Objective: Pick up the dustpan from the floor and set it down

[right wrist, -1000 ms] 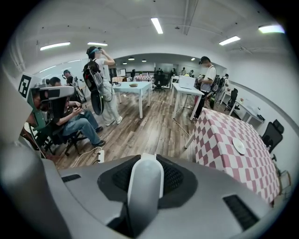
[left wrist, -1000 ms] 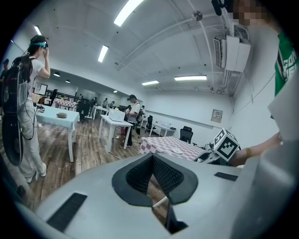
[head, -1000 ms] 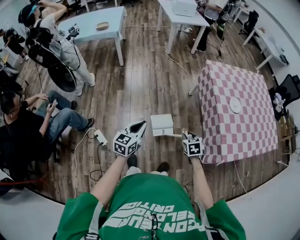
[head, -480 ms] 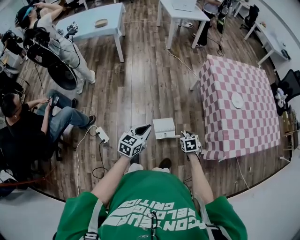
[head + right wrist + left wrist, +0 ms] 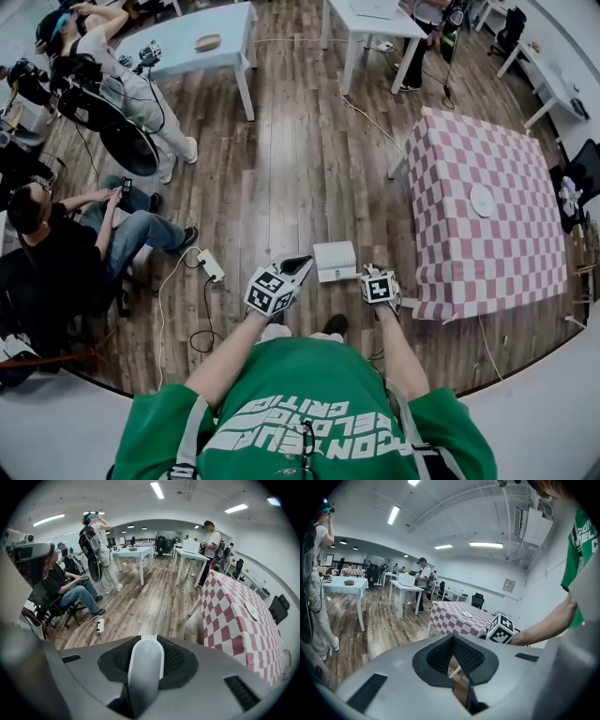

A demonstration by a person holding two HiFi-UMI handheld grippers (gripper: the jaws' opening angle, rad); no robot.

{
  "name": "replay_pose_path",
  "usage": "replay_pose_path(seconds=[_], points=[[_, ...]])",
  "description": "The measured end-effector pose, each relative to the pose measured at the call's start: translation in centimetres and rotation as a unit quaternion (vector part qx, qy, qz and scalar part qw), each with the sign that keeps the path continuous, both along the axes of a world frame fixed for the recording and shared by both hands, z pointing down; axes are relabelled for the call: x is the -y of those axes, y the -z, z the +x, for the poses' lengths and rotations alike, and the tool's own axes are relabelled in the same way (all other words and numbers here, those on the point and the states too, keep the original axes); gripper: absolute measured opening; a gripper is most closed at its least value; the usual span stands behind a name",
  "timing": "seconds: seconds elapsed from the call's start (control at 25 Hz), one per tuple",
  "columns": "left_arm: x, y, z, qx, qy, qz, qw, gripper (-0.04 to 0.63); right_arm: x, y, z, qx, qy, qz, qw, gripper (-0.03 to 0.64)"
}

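The right gripper has its jaws closed on the dustpan's pale handle. In the right gripper view the gripper's body hides the pan, so only the handle shows. From the head view the white pan sits between the two grippers, near the left of the checked table; whether it clears the floor is unclear. The left gripper holds nothing, jaws nearly together, a thin slit between them.
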State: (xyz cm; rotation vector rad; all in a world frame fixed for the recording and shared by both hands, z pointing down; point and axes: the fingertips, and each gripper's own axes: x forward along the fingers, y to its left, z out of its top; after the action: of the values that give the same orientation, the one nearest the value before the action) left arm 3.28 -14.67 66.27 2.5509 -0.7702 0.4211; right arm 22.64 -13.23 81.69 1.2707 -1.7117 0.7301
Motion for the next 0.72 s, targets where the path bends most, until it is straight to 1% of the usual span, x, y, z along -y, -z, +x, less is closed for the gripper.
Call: replay_pose_path(seconds=[0.12,0.24,0.36,0.52,0.72], points=[[0.1,-0.9,-0.2,0.009,0.001,-0.01,0.9999,0.003,-0.1,-1.5,0.1,-0.006,0.009,-0.006,1.0,0.109],[0.0,-1.1,-0.4,0.012,0.001,-0.016,0.9998,0.003,-0.7,-3.2,0.3,-0.009,0.013,-0.028,0.999,0.108],[-0.1,-1.5,-0.8,0.017,0.003,-0.022,0.9996,0.004,-0.3,-4.2,0.1,-0.01,0.021,-0.03,0.999,0.109],[-0.1,-1.8,-0.9,0.018,0.008,-0.029,0.9994,0.003,-0.2,-5.4,0.4,-0.012,0.008,-0.051,0.999,0.109],[0.2,-2.2,-1.0,0.021,0.01,-0.035,0.9991,0.003,0.3,-7.0,0.5,-0.013,0.002,-0.065,0.998,0.109]])
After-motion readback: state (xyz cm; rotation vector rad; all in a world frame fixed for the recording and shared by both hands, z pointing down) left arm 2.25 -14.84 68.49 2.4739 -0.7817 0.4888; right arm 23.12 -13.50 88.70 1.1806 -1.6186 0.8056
